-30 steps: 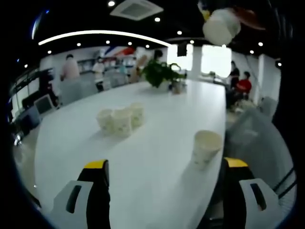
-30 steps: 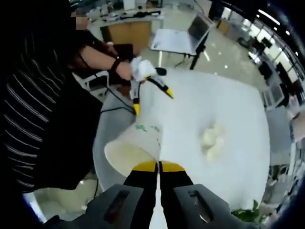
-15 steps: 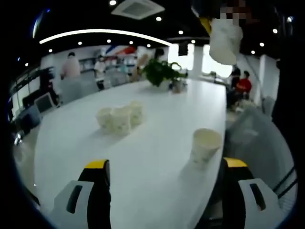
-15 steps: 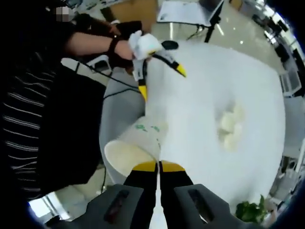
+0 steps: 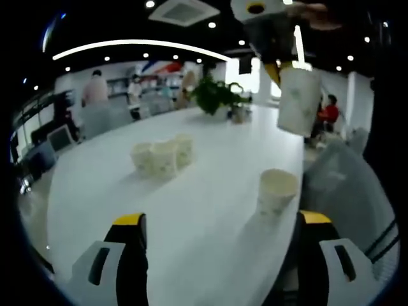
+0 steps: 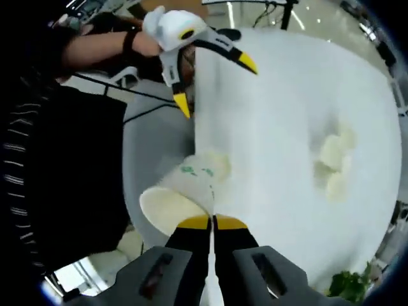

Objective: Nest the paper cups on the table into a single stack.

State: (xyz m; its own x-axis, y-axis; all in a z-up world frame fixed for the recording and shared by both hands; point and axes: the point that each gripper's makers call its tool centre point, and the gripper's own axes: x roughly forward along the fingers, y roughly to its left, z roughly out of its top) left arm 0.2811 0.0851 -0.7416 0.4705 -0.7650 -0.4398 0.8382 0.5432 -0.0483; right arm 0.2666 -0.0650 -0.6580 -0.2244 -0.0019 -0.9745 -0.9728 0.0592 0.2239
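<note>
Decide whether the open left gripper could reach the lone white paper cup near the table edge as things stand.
Probably yes. The left gripper is open, and the lone white paper cup stands upright just ahead toward its right finger, with only bare white table between them.

In your left gripper view, the right gripper [image 5: 278, 65] is cut off by the top edge, and its jaws are hidden behind the held cup [image 5: 298, 101]. In your right gripper view, that cup's [image 6: 180, 197] far wall blocks the table cup [image 6: 215, 163] beneath; the three grouped cups [image 6: 334, 163] blur into pale blobs
</note>
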